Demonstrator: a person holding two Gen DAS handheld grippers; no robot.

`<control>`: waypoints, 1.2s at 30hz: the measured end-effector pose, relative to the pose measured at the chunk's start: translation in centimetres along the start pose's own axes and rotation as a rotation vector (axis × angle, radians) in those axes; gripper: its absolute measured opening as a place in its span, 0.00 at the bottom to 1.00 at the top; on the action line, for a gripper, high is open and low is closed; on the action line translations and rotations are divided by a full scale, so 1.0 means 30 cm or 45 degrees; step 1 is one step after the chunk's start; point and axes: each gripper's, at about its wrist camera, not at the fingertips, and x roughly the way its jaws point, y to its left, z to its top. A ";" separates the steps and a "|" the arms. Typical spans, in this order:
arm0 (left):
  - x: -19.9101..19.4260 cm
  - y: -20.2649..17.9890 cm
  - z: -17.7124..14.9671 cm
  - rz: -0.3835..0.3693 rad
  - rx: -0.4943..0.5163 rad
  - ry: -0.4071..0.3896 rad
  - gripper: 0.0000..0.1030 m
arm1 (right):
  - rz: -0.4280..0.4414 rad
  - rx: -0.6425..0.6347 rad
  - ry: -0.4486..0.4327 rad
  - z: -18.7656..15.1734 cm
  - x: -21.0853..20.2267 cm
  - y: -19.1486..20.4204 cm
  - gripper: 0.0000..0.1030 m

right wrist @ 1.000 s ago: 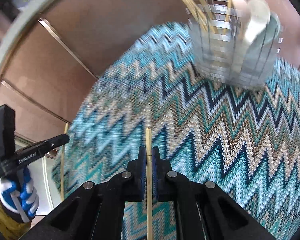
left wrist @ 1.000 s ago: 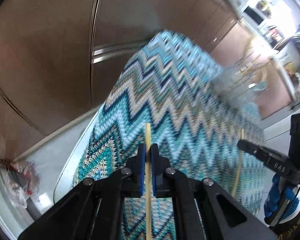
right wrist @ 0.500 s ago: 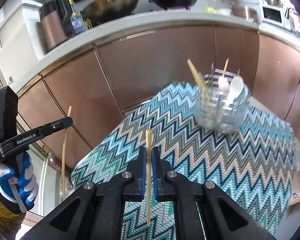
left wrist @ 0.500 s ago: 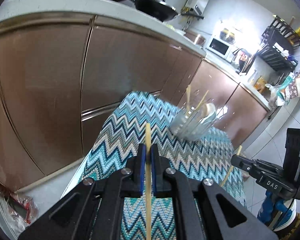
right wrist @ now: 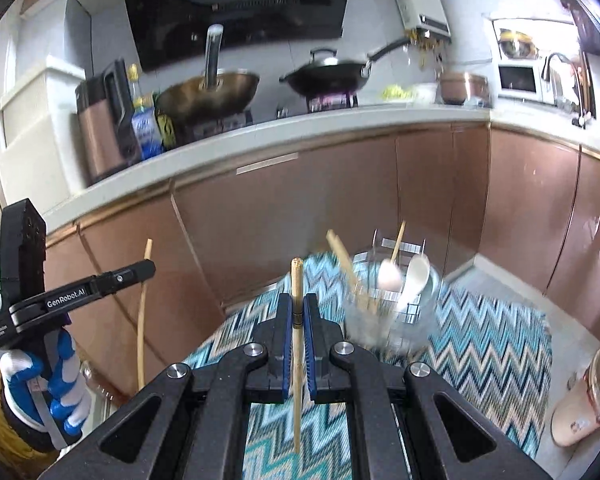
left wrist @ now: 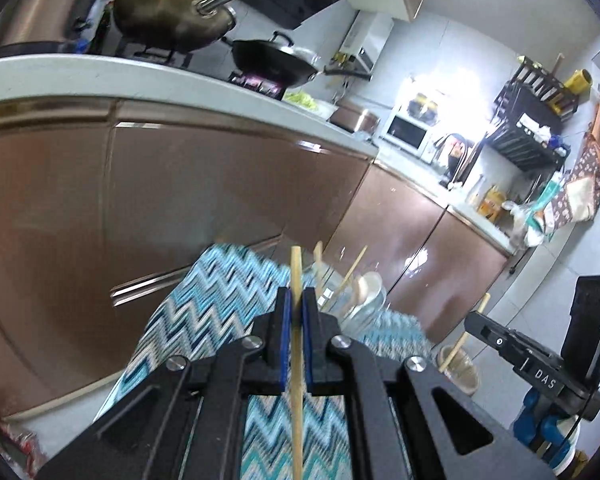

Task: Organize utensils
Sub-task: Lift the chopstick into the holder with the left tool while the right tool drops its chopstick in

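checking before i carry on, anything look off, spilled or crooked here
Nothing stands out. Each claw is shut on one chopstick: left claw, right claw. The utensil holder stands upright on the zigzag cloth, nothing spilled; it is blurred.

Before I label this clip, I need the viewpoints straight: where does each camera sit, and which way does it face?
Left wrist: on the left gripper, facing the cabinets and utensil holder; its jaws pinch a chopstick; the right gripper shows at right.
Right wrist: on the right gripper, facing the stove; its jaws pinch another chopstick; the gloved hand with the left gripper shows at left.
Shared: zigzag cloth, holder, pans.
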 end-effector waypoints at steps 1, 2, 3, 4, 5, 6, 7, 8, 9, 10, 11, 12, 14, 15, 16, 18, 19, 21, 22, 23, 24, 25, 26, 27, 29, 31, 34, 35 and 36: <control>0.020 -0.011 0.021 -0.013 -0.003 -0.017 0.05 | -0.002 -0.004 -0.025 0.020 0.008 -0.012 0.06; 0.039 -0.021 0.038 -0.020 -0.006 -0.030 0.05 | -0.004 -0.007 -0.051 0.040 0.015 -0.025 0.06; 0.065 -0.033 0.066 -0.033 -0.009 -0.050 0.05 | -0.009 -0.011 -0.070 0.053 0.017 -0.034 0.06; 0.092 -0.044 0.094 -0.048 -0.014 -0.071 0.05 | -0.015 -0.015 -0.098 0.076 0.026 -0.044 0.06; 0.117 -0.051 0.118 -0.060 -0.019 -0.089 0.05 | -0.019 -0.017 -0.127 0.099 0.034 -0.053 0.06; 0.139 -0.060 0.140 -0.072 -0.024 -0.107 0.05 | -0.021 -0.017 -0.149 0.115 0.035 -0.069 0.06; 0.169 -0.072 0.168 -0.088 -0.030 -0.133 0.05 | -0.020 -0.016 -0.178 0.136 0.043 -0.083 0.06; 0.198 -0.086 0.195 -0.101 -0.033 -0.157 0.05 | -0.018 -0.015 -0.206 0.155 0.055 -0.094 0.06; 0.223 -0.097 0.219 -0.111 -0.034 -0.179 0.05 | -0.022 -0.020 -0.228 0.170 0.064 -0.101 0.06; 0.249 -0.110 0.239 -0.120 -0.030 -0.203 0.05 | -0.031 -0.032 -0.250 0.188 0.076 -0.107 0.06; 0.276 -0.128 0.262 -0.126 -0.021 -0.237 0.05 | -0.041 -0.048 -0.273 0.204 0.089 -0.112 0.06; 0.307 -0.148 0.281 -0.126 -0.007 -0.276 0.05 | -0.048 -0.065 -0.291 0.219 0.105 -0.117 0.06; 0.369 -0.177 0.303 -0.141 0.002 -0.341 0.05 | -0.068 -0.106 -0.317 0.238 0.146 -0.124 0.06; 0.396 -0.190 0.308 -0.145 0.003 -0.357 0.05 | -0.074 -0.119 -0.324 0.241 0.163 -0.130 0.06; 0.435 -0.204 0.312 -0.140 0.010 -0.378 0.05 | -0.075 -0.128 -0.327 0.243 0.183 -0.137 0.06; 0.496 -0.226 0.318 -0.125 0.032 -0.414 0.05 | -0.083 -0.148 -0.335 0.242 0.229 -0.156 0.06; 0.524 -0.234 0.318 -0.117 0.044 -0.424 0.05 | -0.090 -0.159 -0.338 0.239 0.250 -0.169 0.06; 0.596 -0.251 0.315 -0.097 0.066 -0.435 0.05 | -0.092 -0.157 -0.332 0.229 0.295 -0.189 0.06; 0.633 -0.254 0.312 -0.085 0.071 -0.436 0.05 | -0.091 -0.152 -0.326 0.224 0.317 -0.203 0.06; 0.665 -0.254 0.305 -0.074 0.070 -0.436 0.05 | -0.089 -0.146 -0.317 0.214 0.338 -0.215 0.06; 0.691 -0.254 0.301 -0.063 0.068 -0.437 0.05 | -0.092 -0.143 -0.306 0.204 0.357 -0.227 0.06; 0.725 -0.250 0.295 -0.047 0.067 -0.442 0.05 | -0.102 -0.148 -0.299 0.192 0.373 -0.235 0.06; 0.746 -0.249 0.283 -0.029 0.068 -0.450 0.05 | -0.112 -0.152 -0.293 0.180 0.388 -0.242 0.06; 0.764 -0.245 0.272 -0.016 0.069 -0.458 0.05 | -0.116 -0.149 -0.285 0.170 0.398 -0.251 0.06; 0.806 -0.239 0.245 0.002 0.058 -0.468 0.05 | -0.127 -0.139 -0.270 0.147 0.419 -0.270 0.06; 0.847 -0.235 0.229 0.011 0.052 -0.459 0.05 | -0.135 -0.130 -0.260 0.129 0.434 -0.286 0.06; 0.877 -0.224 0.195 0.035 0.048 -0.436 0.05 | -0.139 -0.129 -0.238 0.107 0.450 -0.293 0.06; 0.886 -0.222 0.184 0.038 0.049 -0.429 0.05 | -0.140 -0.130 -0.230 0.098 0.454 -0.293 0.06; 0.897 -0.220 0.174 0.036 0.054 -0.420 0.05 | -0.141 -0.132 -0.231 0.093 0.454 -0.294 0.06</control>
